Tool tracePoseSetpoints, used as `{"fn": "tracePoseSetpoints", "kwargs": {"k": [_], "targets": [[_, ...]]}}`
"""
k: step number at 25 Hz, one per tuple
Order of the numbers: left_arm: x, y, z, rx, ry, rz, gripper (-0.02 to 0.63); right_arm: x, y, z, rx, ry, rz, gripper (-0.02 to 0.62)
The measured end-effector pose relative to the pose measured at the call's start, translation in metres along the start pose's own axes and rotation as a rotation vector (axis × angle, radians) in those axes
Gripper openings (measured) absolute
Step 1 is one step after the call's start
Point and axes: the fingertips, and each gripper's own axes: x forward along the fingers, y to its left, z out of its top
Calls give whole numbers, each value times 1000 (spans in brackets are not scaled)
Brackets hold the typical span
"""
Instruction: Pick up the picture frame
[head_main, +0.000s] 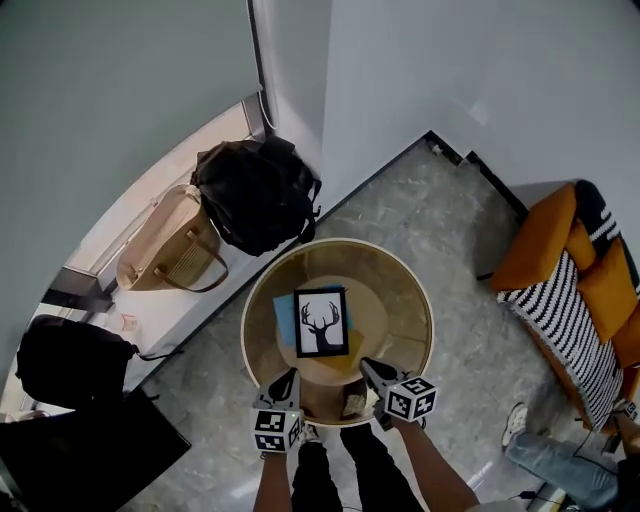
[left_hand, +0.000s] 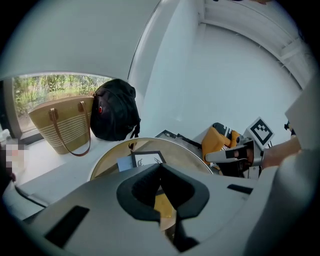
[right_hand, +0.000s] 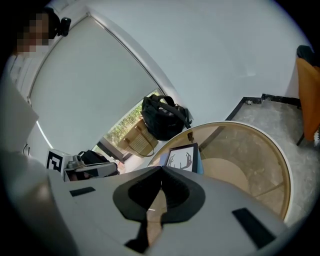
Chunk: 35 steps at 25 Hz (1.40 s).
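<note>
Head view: round glass tabletop (head_main: 431, 322) with gold rim, standing on grey stone floor in a room corner

Picture frame (head_main: 322, 323) – black border, white field with black antlered deer head – lies flat near the tabletop's middle, long side running away from the person. A blue sheet (head_main: 284, 318) lies under it and sticks out past its left edge. Frame also seen in left gripper view (left_hand: 147, 158) and right gripper view (right_hand: 182, 159), beyond the jaw tips in both, not touched.

Left tool (head_main: 288, 377): at the near rim of the tabletop, left of the frame's near end, apart from it. Own view (left_hand: 161, 167): pads pressed together at the tips, nothing between them.

Right tool (head_main: 368, 366): at the near rim, right of the frame's near end, apart from it. Own view (right_hand: 161, 170): pads pressed together, nothing pinched.

Surroundings: black bag (head_main: 256, 193) and woven tote (head_main: 168, 242) side by side on the window ledge behind the tabletop; orange armchair (head_main: 553, 228) with striped cushion (head_main: 560, 315) well off to the right
</note>
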Motion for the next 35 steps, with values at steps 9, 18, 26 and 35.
{"fn": "tracePoseSetpoints", "kwargs": {"k": [9, 18, 26, 35], "targets": [[91, 28, -51, -46, 72, 41, 21, 62, -64, -36, 10, 155, 47, 35], [115, 65, -117, -102, 163, 160, 21, 96, -100, -63, 74, 218, 128, 38], [133, 79, -129, -141, 217, 223, 21, 122, -112, -69, 156, 255, 191, 183], [142, 89, -135, -153, 276, 250, 21, 144, -103, -69, 221, 314, 214, 186]]}}
